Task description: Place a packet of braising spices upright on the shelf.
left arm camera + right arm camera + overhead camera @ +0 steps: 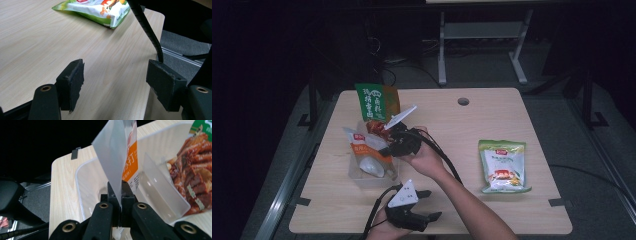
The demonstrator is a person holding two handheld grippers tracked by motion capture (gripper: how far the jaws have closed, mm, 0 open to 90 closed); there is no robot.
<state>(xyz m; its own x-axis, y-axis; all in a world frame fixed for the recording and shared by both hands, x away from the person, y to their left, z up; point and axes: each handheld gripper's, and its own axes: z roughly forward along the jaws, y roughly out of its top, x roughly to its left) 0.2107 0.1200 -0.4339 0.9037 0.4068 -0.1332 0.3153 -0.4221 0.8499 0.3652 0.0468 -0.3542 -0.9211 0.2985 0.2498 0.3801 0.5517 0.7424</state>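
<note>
Over the clear bin (362, 179), the right gripper (388, 148) pinches the white-and-orange pouch (120, 162) by its edge.
Lower it straight, keeping the pinch firm until it settles against the divider (162, 185); beside it in the bin stands a meat-print packet (195, 170). Nearer the person, the left gripper (115, 82) waits with jaws wide, holding nothing; right of the bin, a green packet (503, 166) lies on the surface (452, 125).

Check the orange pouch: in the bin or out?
In: the orange pouch stands inside the bin, its edge pinched by the right tool.
</note>
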